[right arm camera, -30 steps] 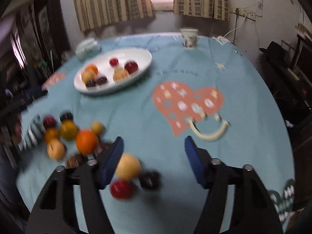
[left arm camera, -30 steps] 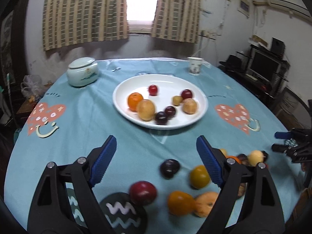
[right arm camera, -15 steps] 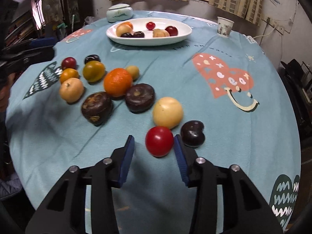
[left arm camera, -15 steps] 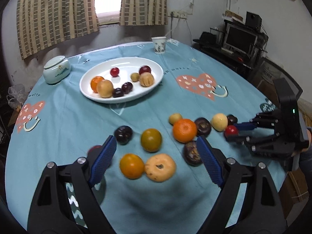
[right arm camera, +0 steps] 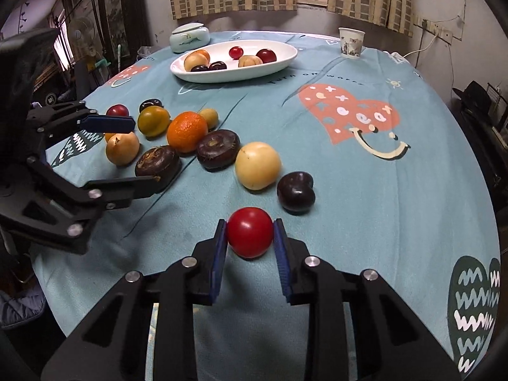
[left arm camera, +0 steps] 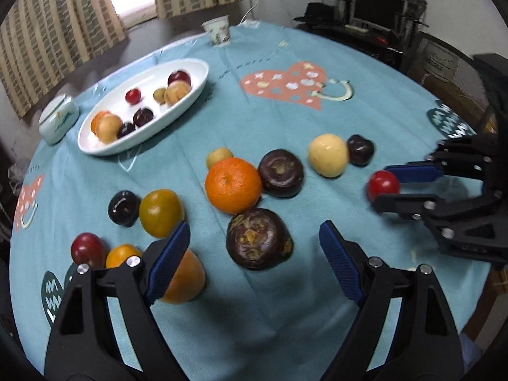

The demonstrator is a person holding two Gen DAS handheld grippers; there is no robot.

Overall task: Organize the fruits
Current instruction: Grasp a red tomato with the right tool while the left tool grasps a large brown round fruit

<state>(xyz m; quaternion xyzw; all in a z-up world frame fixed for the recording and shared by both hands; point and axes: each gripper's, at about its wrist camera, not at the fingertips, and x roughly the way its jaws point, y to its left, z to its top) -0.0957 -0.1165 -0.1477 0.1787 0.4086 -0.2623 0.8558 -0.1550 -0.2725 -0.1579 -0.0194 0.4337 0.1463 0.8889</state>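
My right gripper [right arm camera: 250, 231] is shut on a small red fruit [right arm camera: 250, 236] that rests low over the teal tablecloth; both blue pads press its sides. The left wrist view shows this grip [left arm camera: 382, 187] at the right. My left gripper [left arm camera: 254, 231] is open, its fingers straddling a dark brown fruit [left arm camera: 258, 238] without touching it. Loose fruits lie between the grippers: an orange [left arm camera: 233, 185], a second dark brown fruit [right arm camera: 218, 149], a pale yellow fruit [right arm camera: 257, 165] and a dark plum [right arm camera: 296, 195]. Farther back, a white oval plate [right arm camera: 235, 76] holds several fruits.
More loose fruits cluster at the left: a green-orange one [left arm camera: 161, 212], a dark plum [left arm camera: 123, 208], a red one [left arm camera: 88, 249] and a tan-orange one [left arm camera: 182, 277]. A paper cup [right arm camera: 350, 43] and a lidded ceramic jar [right arm camera: 190, 36] stand at the far edge.
My right gripper closed from wide open onto the red fruit. My left gripper swung down and across from facing the plate to hang over the loose fruits.
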